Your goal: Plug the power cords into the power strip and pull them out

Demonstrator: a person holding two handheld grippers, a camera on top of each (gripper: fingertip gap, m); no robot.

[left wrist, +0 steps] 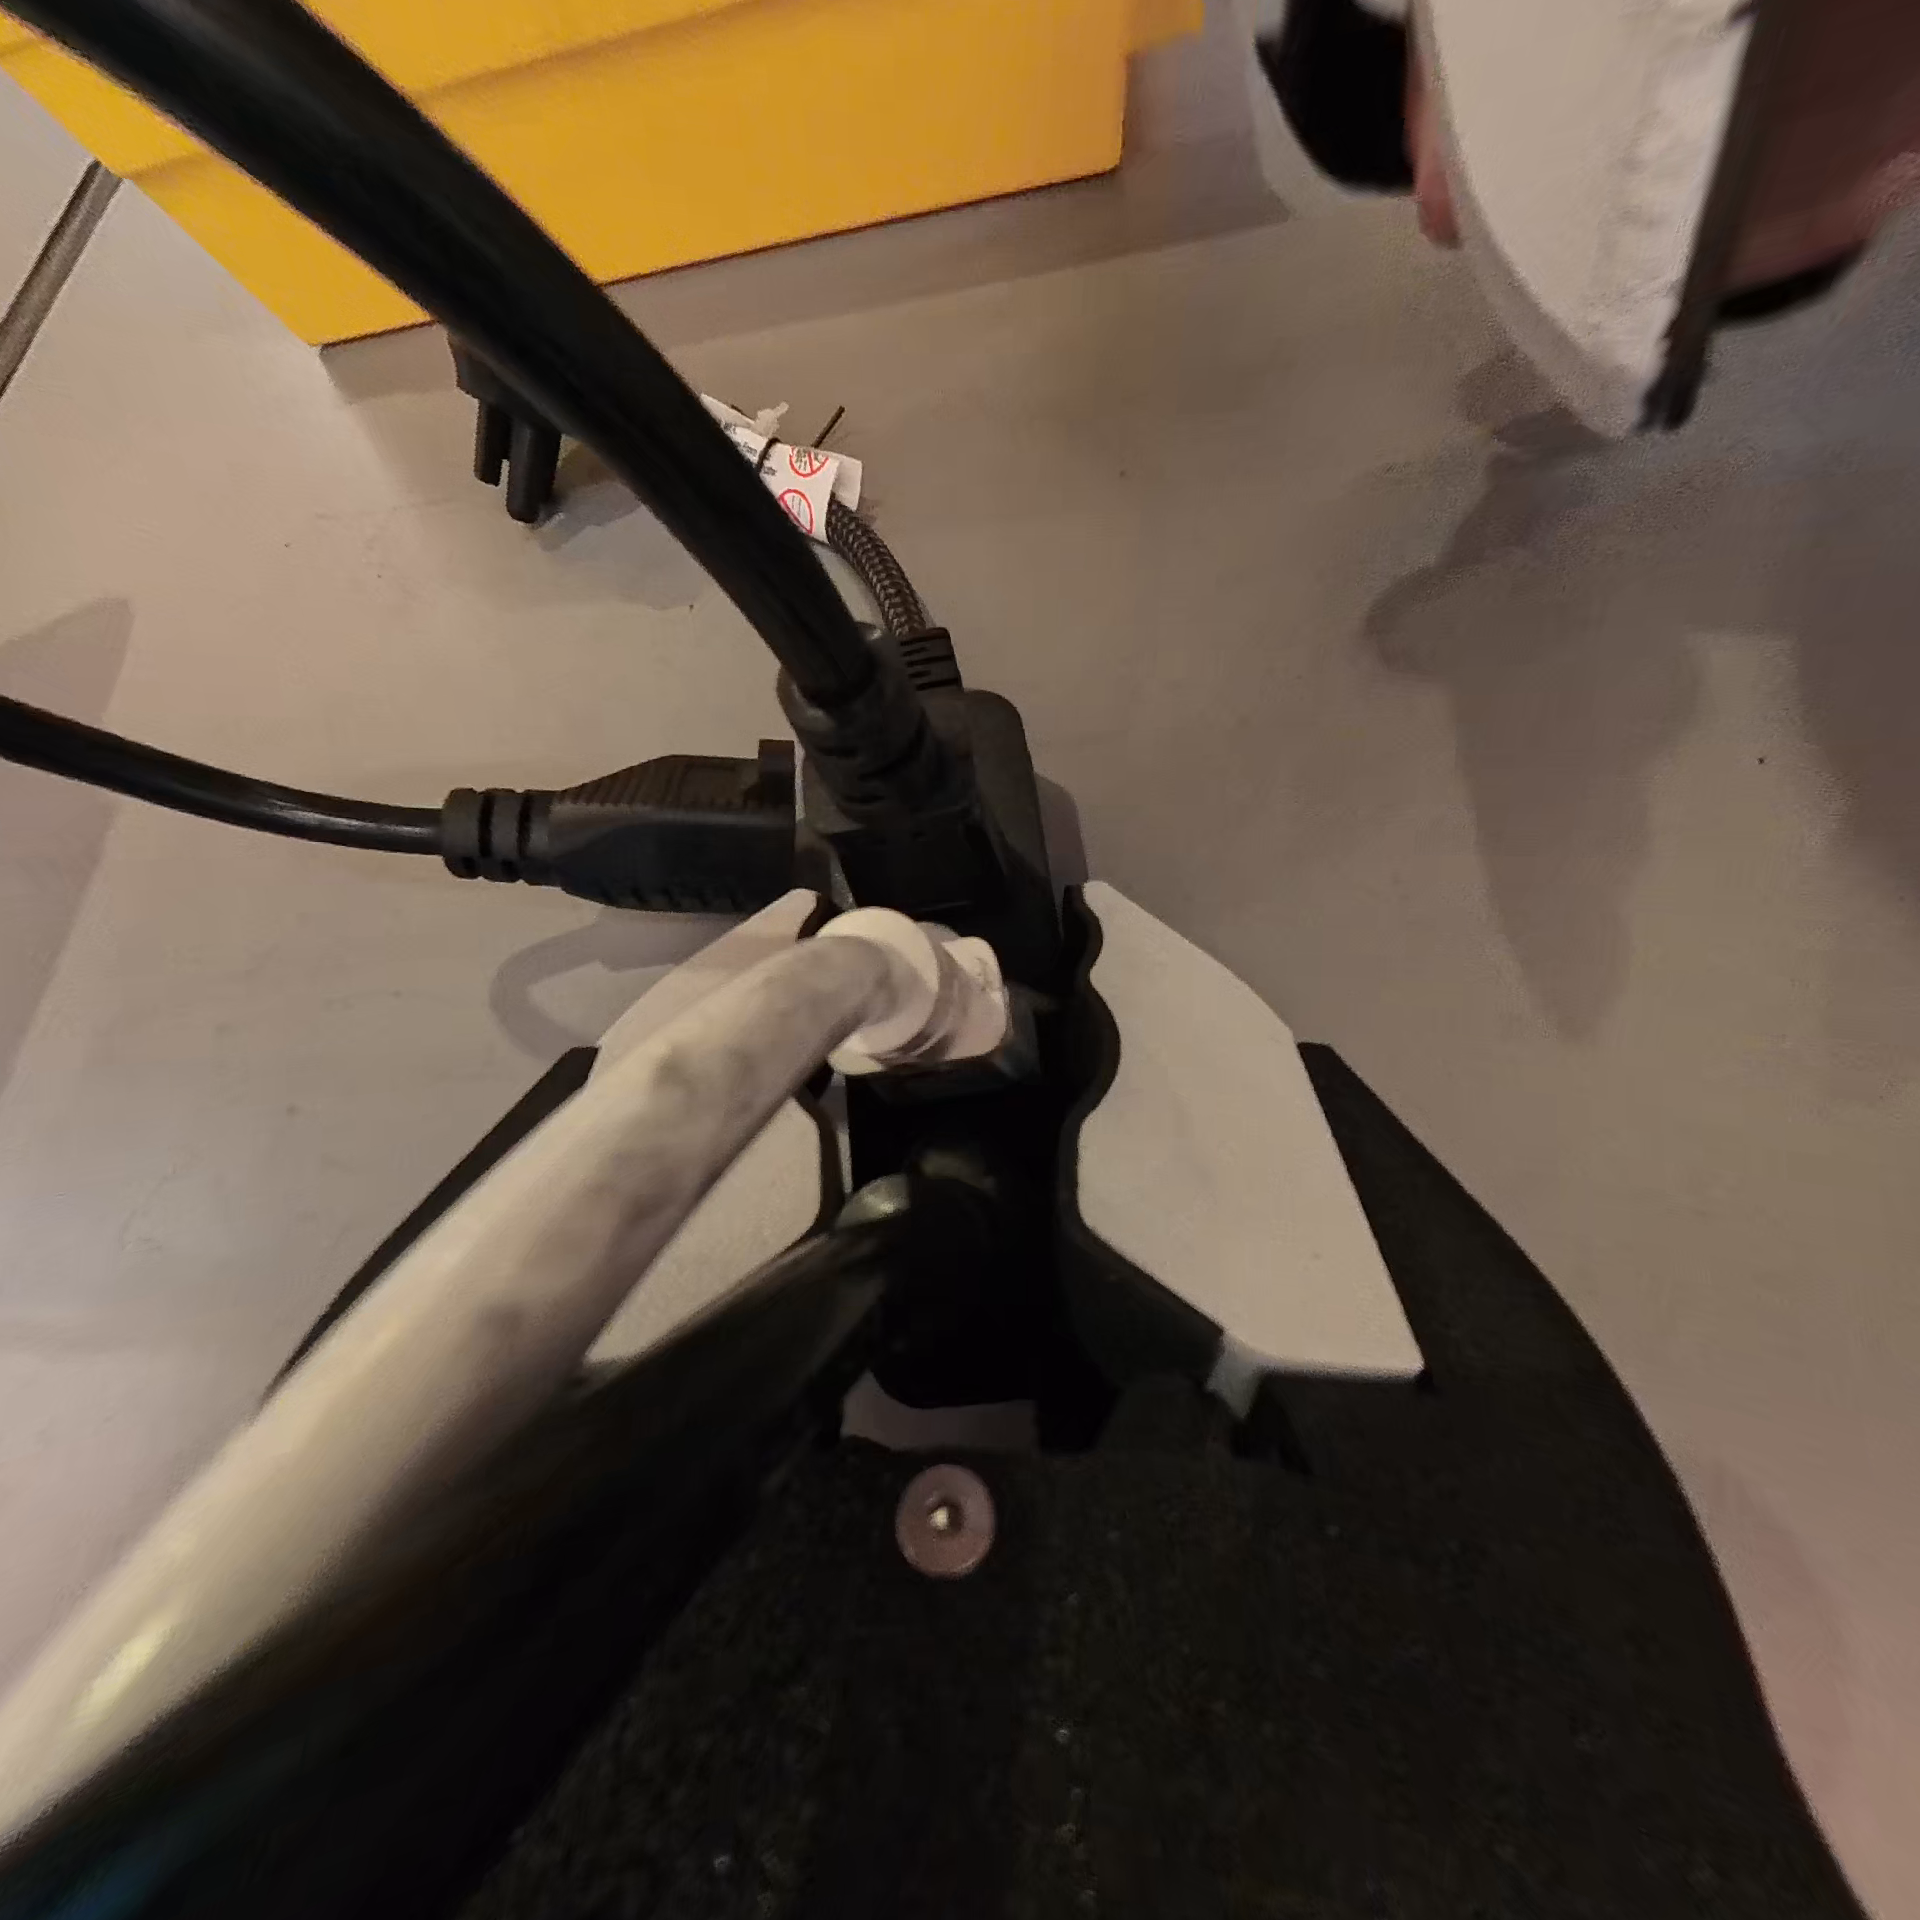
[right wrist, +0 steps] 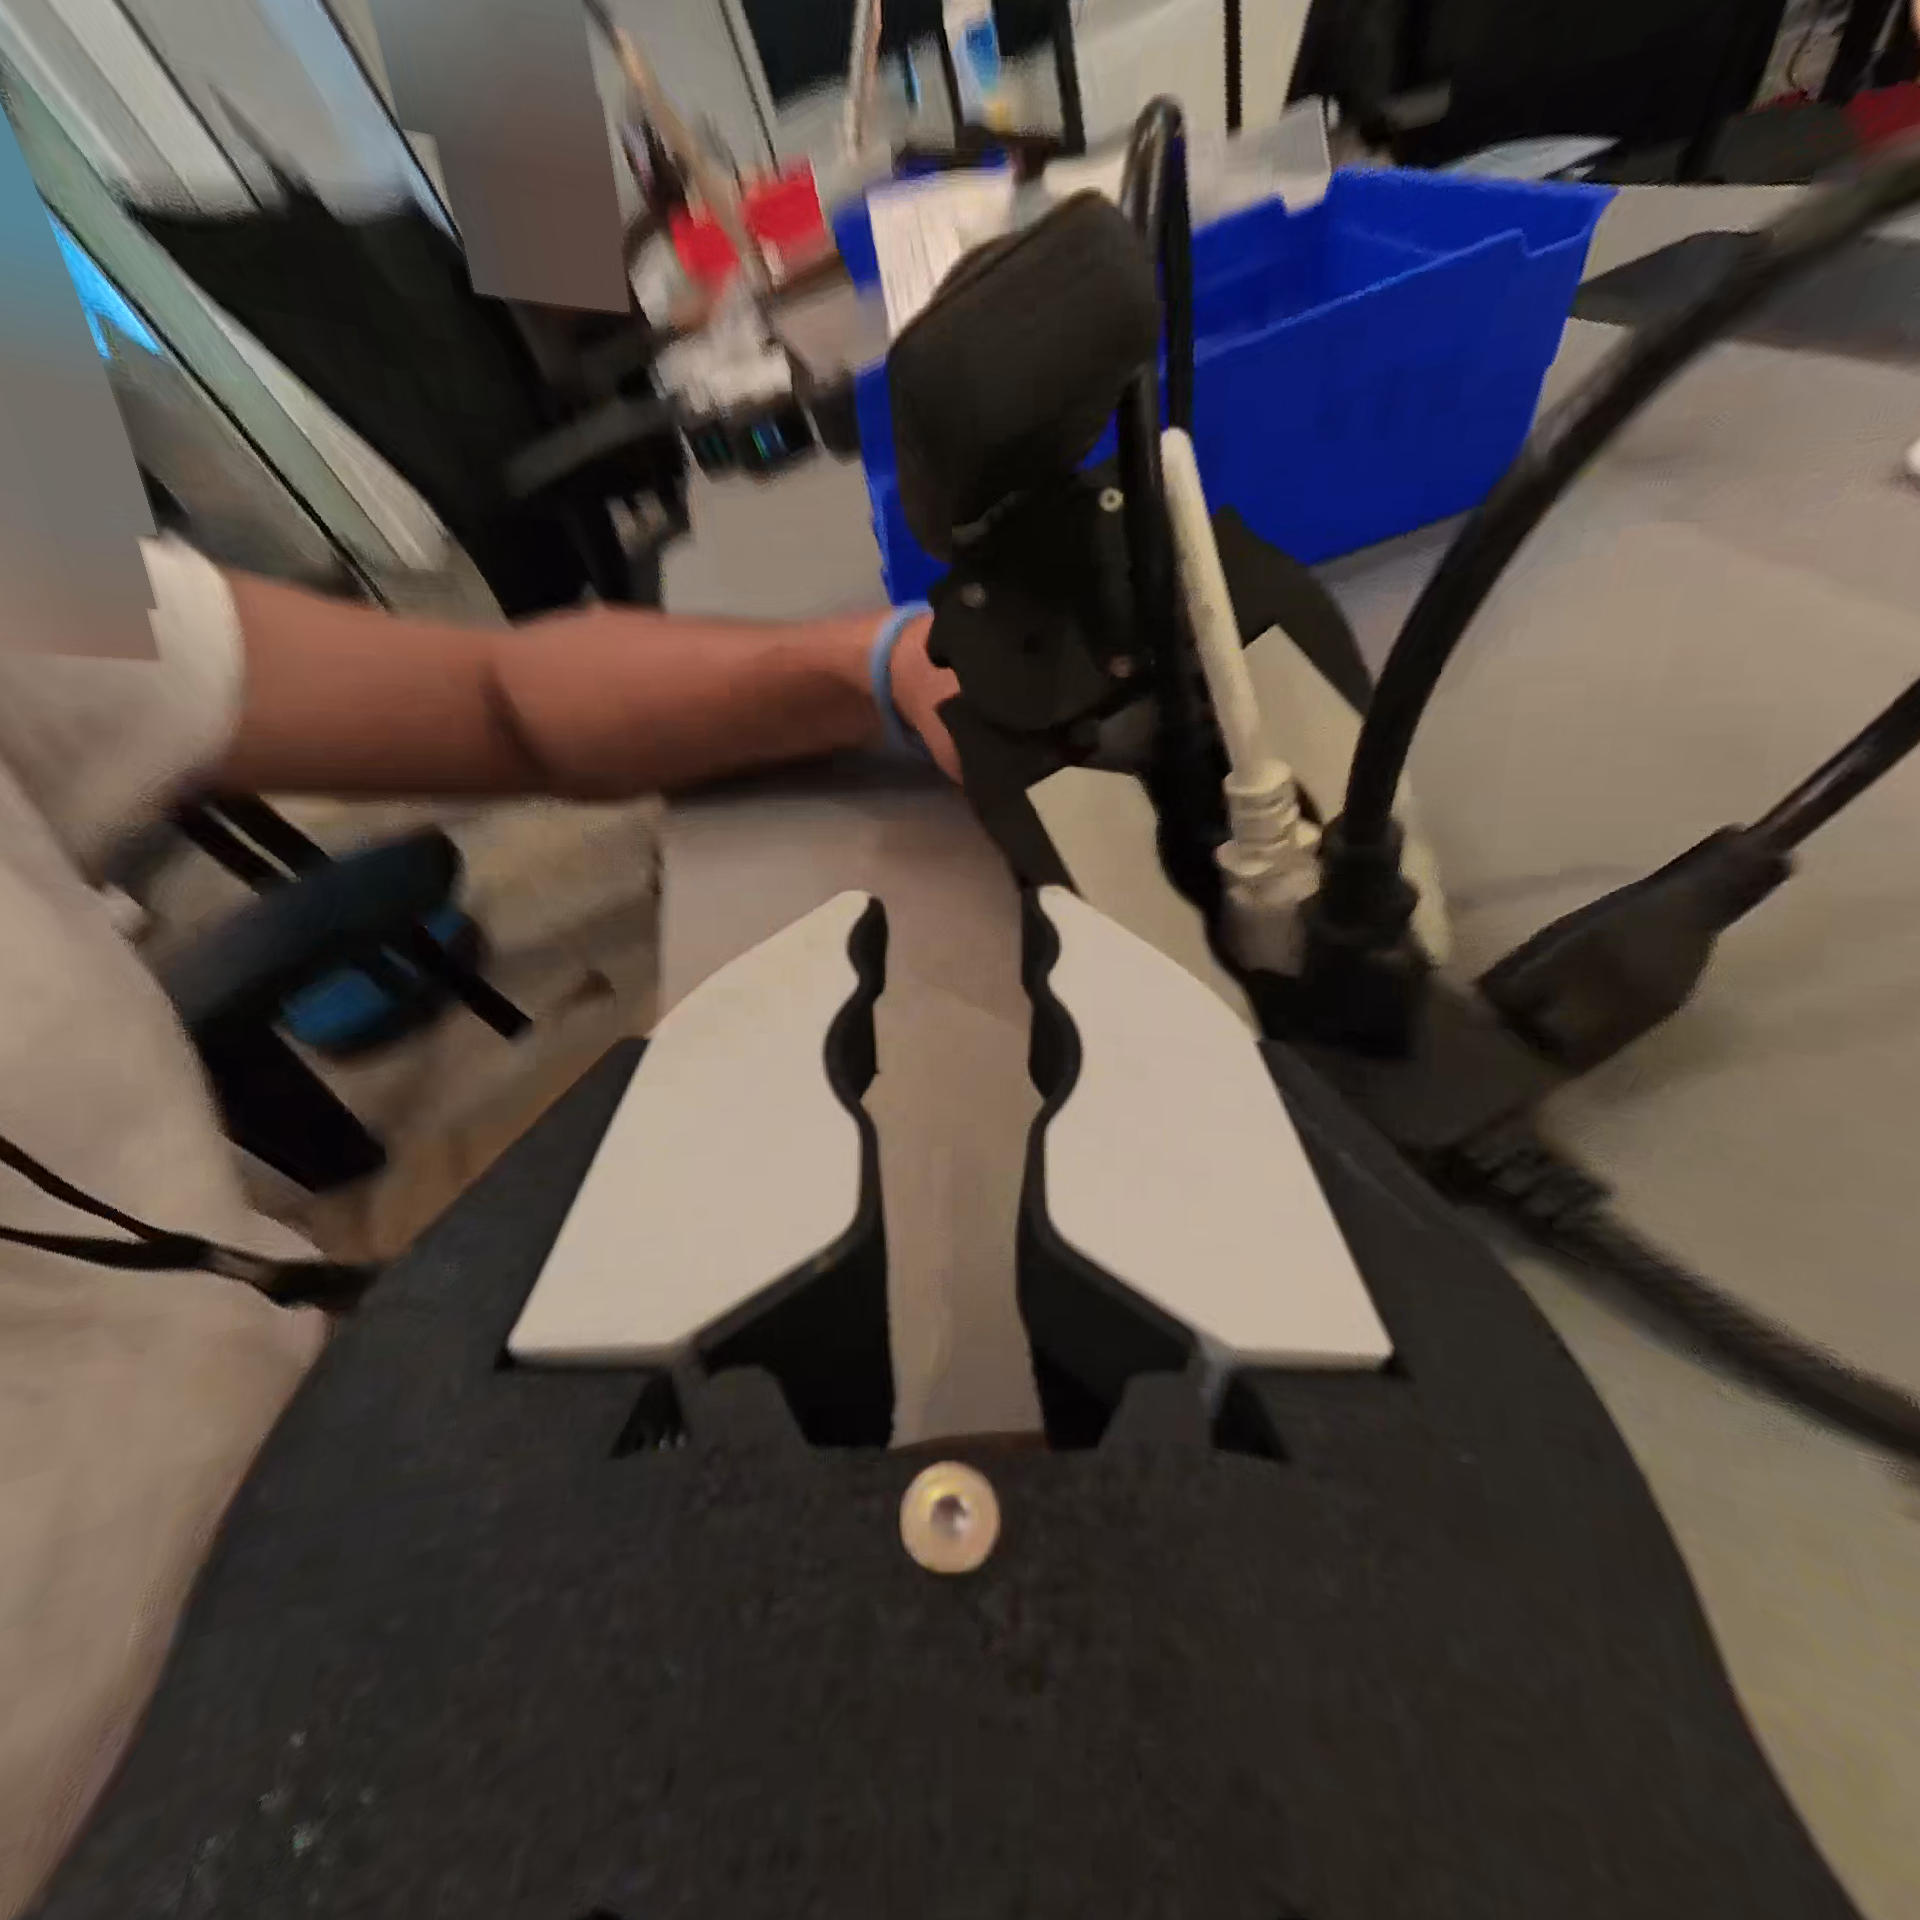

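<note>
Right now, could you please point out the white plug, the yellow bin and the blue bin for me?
white plug (left wrist: 940, 1003): left wrist view, on its ribbed collar.
yellow bin (left wrist: 727, 135): left wrist view, on its side wall.
blue bin (right wrist: 1382, 353): right wrist view, on its front wall.

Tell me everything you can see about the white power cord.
The white power cord is thick, smooth and round, greyish-white like plastic or rubber. It ends in a ribbed strain relief and a white plug seated upright in the black power strip, beside a black plug. The left gripper reaches it at the plug; its jaws are hidden. The cord rises along that gripper.
</note>
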